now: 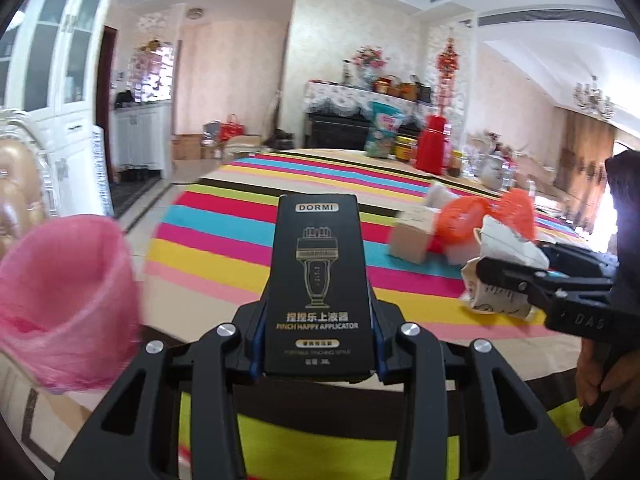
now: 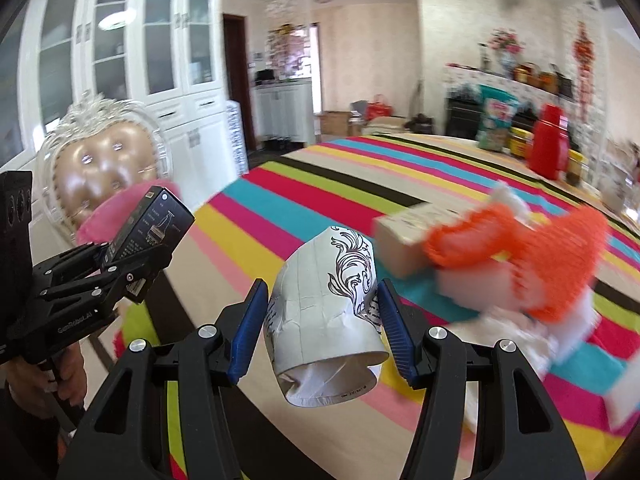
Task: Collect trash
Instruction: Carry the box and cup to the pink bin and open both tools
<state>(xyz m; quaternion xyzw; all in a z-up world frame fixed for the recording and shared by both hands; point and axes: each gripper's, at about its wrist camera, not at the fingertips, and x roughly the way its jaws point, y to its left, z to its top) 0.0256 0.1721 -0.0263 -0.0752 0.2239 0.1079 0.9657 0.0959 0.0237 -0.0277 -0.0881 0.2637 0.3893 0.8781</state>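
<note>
My left gripper is shut on a black DORMI box, held upright above the near edge of the striped table; the box also shows in the right wrist view. My right gripper is shut on a crushed white paper cup with black scrollwork, held above the table; the cup also shows in the left wrist view. A bin lined with a pink bag stands at the left, beside the table, close to the left gripper.
On the striped tablecloth lie a cardboard box, orange foam netting and white crumpled paper. A red flask, jars and a snack bag stand at the far end. A gold-backed chair stands at the left.
</note>
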